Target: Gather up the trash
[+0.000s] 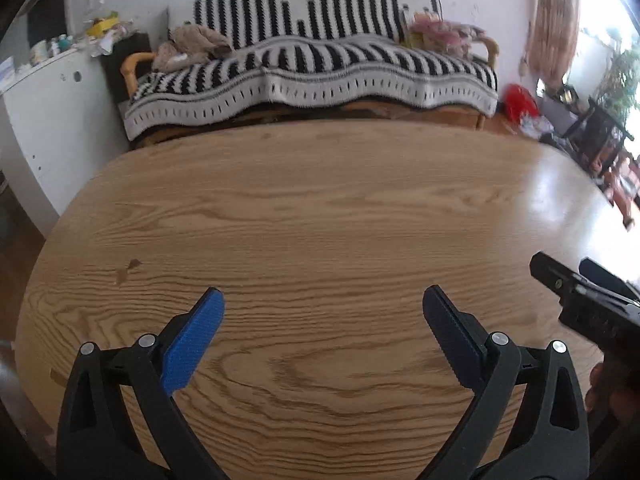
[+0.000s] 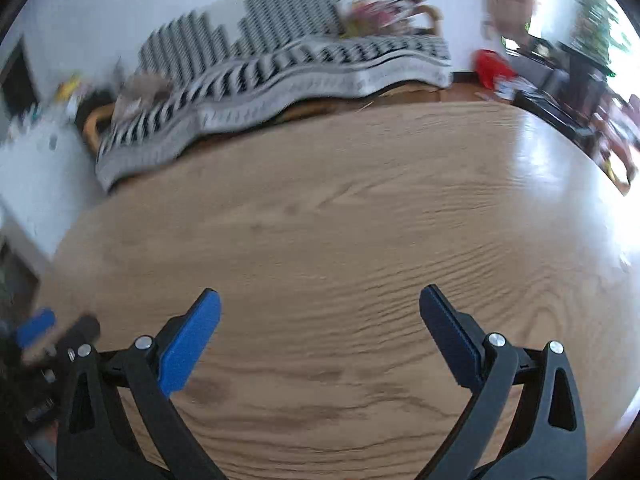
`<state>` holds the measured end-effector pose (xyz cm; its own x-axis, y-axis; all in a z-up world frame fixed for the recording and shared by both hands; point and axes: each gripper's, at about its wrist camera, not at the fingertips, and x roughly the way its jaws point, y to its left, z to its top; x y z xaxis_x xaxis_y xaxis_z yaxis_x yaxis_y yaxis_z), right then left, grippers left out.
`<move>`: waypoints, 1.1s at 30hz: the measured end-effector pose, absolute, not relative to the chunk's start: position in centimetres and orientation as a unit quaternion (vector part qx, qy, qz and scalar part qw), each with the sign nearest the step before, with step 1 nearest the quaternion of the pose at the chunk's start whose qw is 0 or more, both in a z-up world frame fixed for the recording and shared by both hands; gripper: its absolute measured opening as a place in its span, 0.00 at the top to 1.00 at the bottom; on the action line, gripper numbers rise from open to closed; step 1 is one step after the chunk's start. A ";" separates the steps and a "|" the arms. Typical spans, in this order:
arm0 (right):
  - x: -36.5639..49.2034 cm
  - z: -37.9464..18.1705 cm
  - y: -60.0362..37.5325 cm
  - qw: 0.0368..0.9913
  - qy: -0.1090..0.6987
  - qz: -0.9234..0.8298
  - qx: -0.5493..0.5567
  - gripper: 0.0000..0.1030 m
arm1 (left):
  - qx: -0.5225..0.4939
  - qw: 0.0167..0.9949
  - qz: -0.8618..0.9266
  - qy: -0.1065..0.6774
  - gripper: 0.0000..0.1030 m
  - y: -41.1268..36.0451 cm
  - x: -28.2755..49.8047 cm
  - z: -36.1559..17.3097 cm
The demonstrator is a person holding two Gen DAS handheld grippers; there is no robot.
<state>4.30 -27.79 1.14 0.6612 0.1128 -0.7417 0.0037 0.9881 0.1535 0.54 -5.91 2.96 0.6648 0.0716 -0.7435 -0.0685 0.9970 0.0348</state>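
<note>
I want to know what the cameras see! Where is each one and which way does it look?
Left wrist: sits on the left tongs, open, looking over the wooden table to the striped sofa; the right tongs and a hand show.
Right wrist: sits on the right tongs, open, facing likewise, blurred; the left tongs show.
Both share table, sofa and a red object.

A glossy wood-grain surface (image 1: 320,208) catches window glare; behind it, a striped knitted cloth throw (image 1: 312,68) drapes a sofa.

Left gripper (image 1: 322,304) and right gripper (image 2: 318,306) both gape wide, side by side.
</note>
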 end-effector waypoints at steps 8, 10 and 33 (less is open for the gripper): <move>4.5 1.1 -27.7 0.918 0.388 0.001 0.082 0.07 | -0.020 0.917 0.047 0.396 0.06 -3.1 1.6 2.6; 4.3 0.9 -27.4 0.917 0.390 0.001 0.085 0.07 | -0.045 0.913 0.047 0.402 0.06 -2.3 1.7 2.5; 3.1 0.4 -26.3 0.914 0.401 0.012 0.054 0.07 | -0.036 0.917 0.066 0.392 0.06 -1.1 0.2 3.6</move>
